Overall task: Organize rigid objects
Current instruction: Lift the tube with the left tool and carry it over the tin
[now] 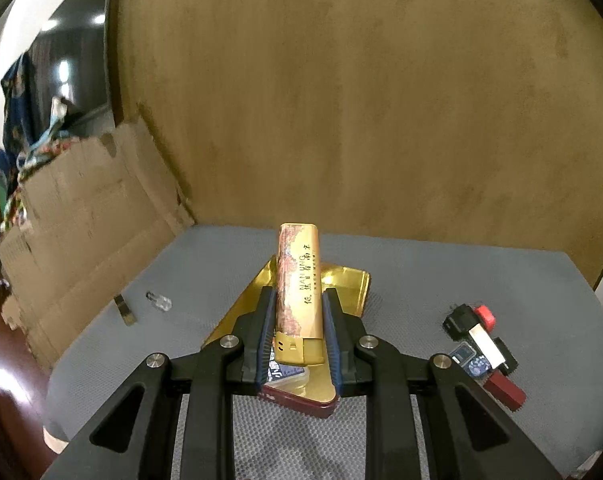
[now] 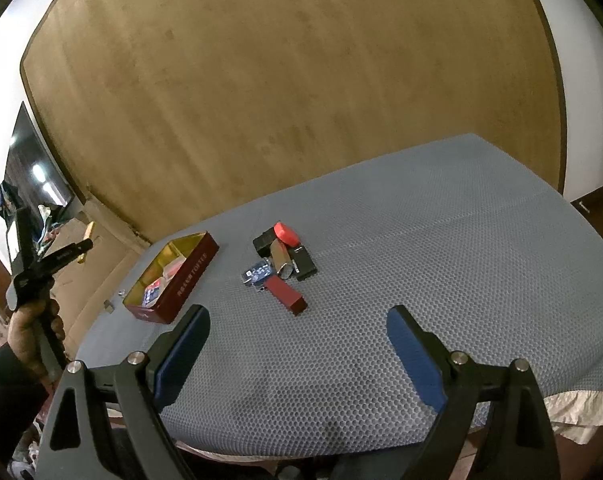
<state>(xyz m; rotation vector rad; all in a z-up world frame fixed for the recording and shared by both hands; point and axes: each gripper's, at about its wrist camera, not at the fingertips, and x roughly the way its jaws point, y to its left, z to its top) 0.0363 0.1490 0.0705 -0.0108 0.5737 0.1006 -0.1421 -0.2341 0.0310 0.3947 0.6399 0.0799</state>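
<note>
left gripper [image 1: 297, 300], nearest the left wrist camera, has its fingers [image 1: 266, 320] closed on a gold lighter [image 1: 299, 292], the blue pads pressing both long sides; the lighter points away from the camera, its gold cap end toward it. it is held above an open red tin [image 1: 301, 398] with a gold interior, which rests on the grey honeycomb-textured surface [image 1: 441, 272]. a blue-printed item lies in the tin below the lighter. left of the tin, on the surface, lie a small clear piece [image 1: 159, 302] and a small dark metallic piece [image 1: 124, 310], near each other but apart. right of the tin sits a cluster of lighters [image 1: 483, 350]: red, black, blue-patterned, a white-faced one and a dark red one, touching or overlapping. torn cardboard [image 1: 89, 224] leans at the surface's left edge.

right gripper [image 2: 297, 352] hangs over the near part of the surface with its fingers [image 2: 183, 354] spread wide and nothing between them. from this view a hand [image 2: 33, 328] grasps the left gripper's handle at the far left.
</note>
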